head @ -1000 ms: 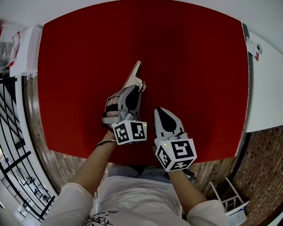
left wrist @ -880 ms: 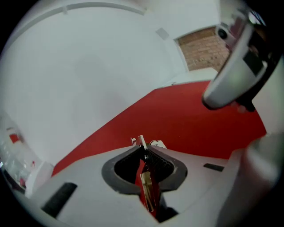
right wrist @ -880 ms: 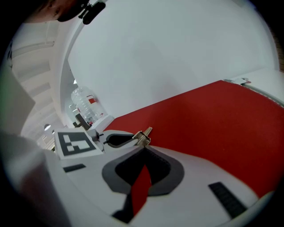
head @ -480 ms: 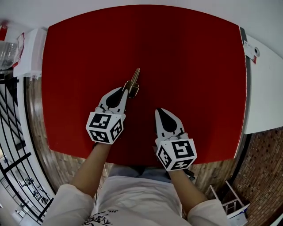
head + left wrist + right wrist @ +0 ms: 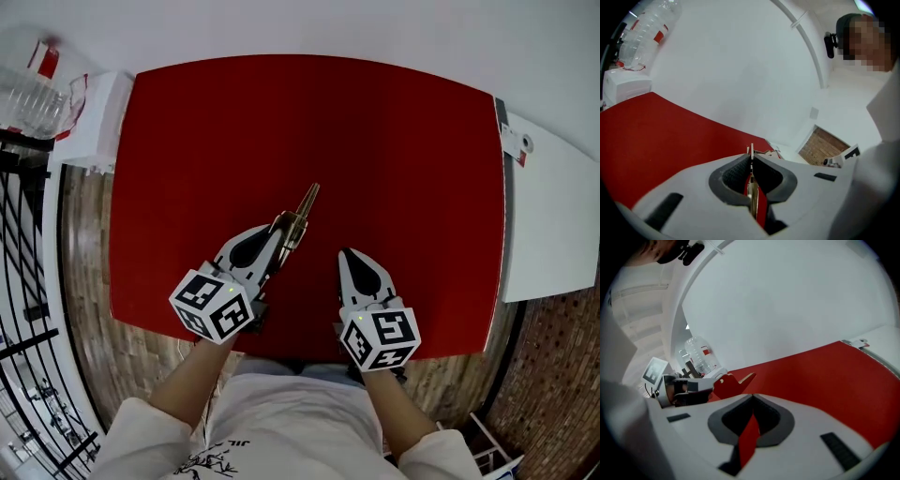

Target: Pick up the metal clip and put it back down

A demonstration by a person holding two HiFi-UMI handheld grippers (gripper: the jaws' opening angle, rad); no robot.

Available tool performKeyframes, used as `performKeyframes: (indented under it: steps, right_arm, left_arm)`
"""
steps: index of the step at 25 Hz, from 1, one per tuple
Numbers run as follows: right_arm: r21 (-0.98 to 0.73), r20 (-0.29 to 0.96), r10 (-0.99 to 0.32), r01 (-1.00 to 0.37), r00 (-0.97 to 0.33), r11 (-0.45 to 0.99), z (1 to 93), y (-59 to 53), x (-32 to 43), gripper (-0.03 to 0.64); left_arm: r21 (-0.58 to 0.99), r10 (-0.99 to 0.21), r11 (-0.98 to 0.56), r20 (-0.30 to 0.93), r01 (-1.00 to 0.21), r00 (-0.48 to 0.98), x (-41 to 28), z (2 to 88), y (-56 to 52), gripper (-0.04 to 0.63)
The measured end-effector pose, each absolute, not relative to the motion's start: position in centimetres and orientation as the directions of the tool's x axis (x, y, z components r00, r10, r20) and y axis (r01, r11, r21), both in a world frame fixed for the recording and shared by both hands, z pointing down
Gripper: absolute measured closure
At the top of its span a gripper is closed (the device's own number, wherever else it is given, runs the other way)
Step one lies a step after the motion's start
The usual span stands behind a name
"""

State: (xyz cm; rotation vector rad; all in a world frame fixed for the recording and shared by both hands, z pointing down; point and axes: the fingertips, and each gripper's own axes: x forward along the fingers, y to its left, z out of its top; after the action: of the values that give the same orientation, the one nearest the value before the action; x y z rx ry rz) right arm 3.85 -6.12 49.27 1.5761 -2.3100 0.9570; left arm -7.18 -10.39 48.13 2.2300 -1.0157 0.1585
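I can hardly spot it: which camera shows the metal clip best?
The right gripper view: the metal clip shows its broad side there, sticking out of the left gripper. The head view shows it from above as a thin sliver; the left gripper view sees only its edge, pinched between the jaws.

red table (image 5: pixel 394 131); brass-gold metal clip (image 5: pixel 305 206); left tongs (image 5: pixel 281 230), right tongs (image 5: pixel 348 254) grey-white, black-white marker cubes (image 5: pixel 214 305).
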Motion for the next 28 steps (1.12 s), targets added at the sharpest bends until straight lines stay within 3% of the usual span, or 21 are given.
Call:
performKeyframes:
  steps: [10, 19, 28]
  right_arm:
    - [-0.326, 0.437, -0.818, -0.914, -0.373, 0.243, 41.4, -4.1, 5.6, 0.611]
    - [-0.261, 0.415, -0.830, -0.923, -0.372, 0.283, 37.2, -2.7, 5.4, 0.611]
    - [-0.267, 0.377, -0.834, -0.910, -0.402, 0.318, 35.1, -3.1, 4.2, 0.611]
  left_arm:
    - [0.486, -0.662, -0.523, 0.286, -0.700, 0.693, -7.1, 39.5, -5.7, 0.568]
    - [0.423, -0.745, -0.472, 0.277, -0.773, 0.607, -8.1, 37.1, -3.7, 0.568]
    - [0.382, -0.753, -0.488, 0.271, -0.785, 0.600, -8.0, 35.8, -3.2, 0.568]
